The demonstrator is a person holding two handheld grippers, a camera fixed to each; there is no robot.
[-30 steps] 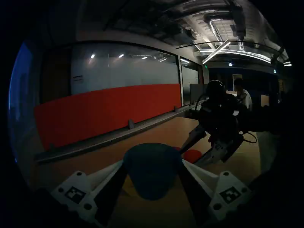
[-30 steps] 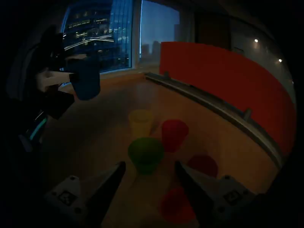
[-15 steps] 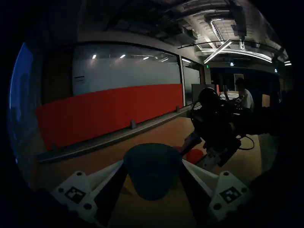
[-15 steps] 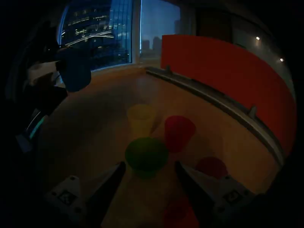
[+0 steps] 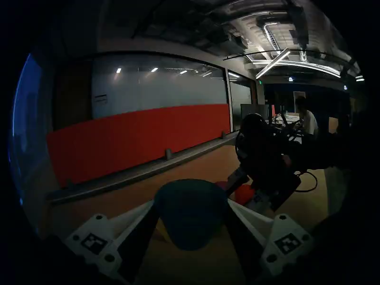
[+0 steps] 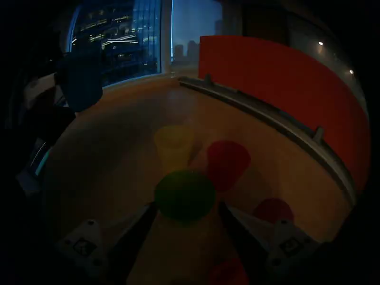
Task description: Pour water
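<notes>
Blue cup (image 5: 191, 223) upright in left gripper (image 5: 191, 205)

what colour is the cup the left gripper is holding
Dark blue; the cup shows best in the left gripper view.

Left gripper (image 5: 190, 211) is clamped on a blue cup (image 5: 191, 225), both fingers pressing its sides, held up and roughly level. Right gripper (image 6: 186, 209) is angled downward with its jaws spread wide, the fingertips sitting on either side of a green cup (image 6: 184, 195).
</notes>
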